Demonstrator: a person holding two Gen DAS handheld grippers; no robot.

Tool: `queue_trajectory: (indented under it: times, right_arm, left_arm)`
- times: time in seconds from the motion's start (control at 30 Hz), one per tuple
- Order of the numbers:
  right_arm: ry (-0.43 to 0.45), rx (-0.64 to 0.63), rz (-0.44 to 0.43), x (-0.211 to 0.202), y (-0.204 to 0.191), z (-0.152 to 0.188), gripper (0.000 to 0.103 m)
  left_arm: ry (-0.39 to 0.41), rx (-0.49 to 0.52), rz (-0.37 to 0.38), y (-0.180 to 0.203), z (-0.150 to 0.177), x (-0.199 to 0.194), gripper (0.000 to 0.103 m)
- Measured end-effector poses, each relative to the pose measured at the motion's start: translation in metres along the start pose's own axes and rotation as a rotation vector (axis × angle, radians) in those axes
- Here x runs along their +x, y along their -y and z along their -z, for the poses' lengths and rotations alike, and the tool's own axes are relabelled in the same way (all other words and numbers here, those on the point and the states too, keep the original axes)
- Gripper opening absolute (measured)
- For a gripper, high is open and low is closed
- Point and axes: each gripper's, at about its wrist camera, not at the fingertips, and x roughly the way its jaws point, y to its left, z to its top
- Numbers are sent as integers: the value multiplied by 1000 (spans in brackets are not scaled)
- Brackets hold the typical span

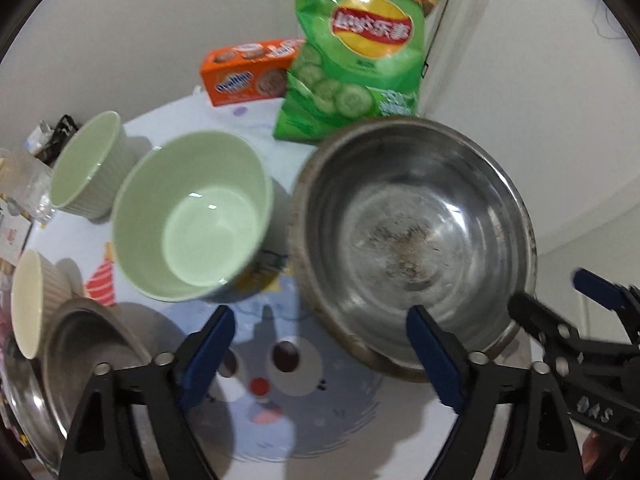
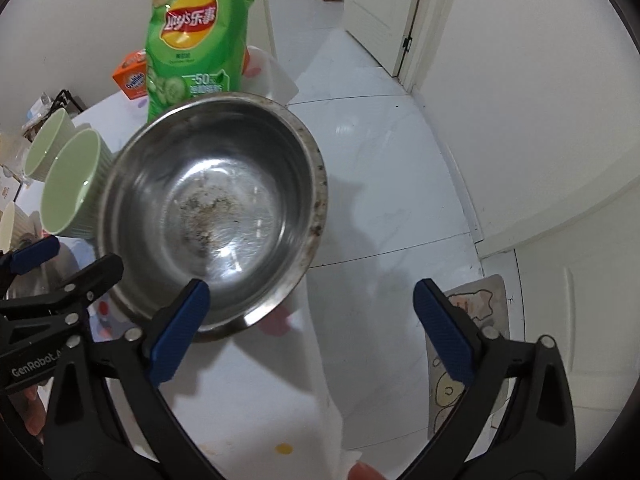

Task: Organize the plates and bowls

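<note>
A worn steel bowl (image 1: 416, 236) (image 2: 208, 200) sits upright at the right side of the table. My left gripper (image 1: 322, 344) is open over its near left rim, one finger above the bowl's inside and the other above the cartoon tablecloth (image 1: 304, 420). My right gripper (image 2: 312, 320) (image 1: 560, 300) is open over the near right rim, with its left finger inside the bowl and its right finger out past the table edge. No pad presses on the rim. A pale green bowl (image 1: 192, 220) (image 2: 72, 184) stands left of the steel one, with a ribbed green bowl (image 1: 88, 164) (image 2: 44, 144) behind it.
A cream ribbed bowl (image 1: 28, 304) and a steel dish (image 1: 80, 352) lie at the near left. A green chips bag (image 1: 356, 52) (image 2: 196, 36) and an orange box (image 1: 248, 76) stand at the back. A clear glass (image 1: 28, 188) is far left. Right of the table is the tiled floor (image 2: 380, 160).
</note>
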Motion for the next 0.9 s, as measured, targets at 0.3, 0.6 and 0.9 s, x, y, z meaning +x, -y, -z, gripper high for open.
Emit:
queue_trajectory:
  times: [0.3,0.6,0.9]
  right_arm:
    - [-69,-19,-135,19,3,-18,67]
    - [-146,35,-175,40,6,-24,33]
    - [-165,60,-177,41,8,-26,22]
  left_arm:
    - [-72,-42,42,8,-6,19,57]
    - [-116,-88,31,3,-14,38,25]
    - [-106,-105,37,-10,-19,41,22]
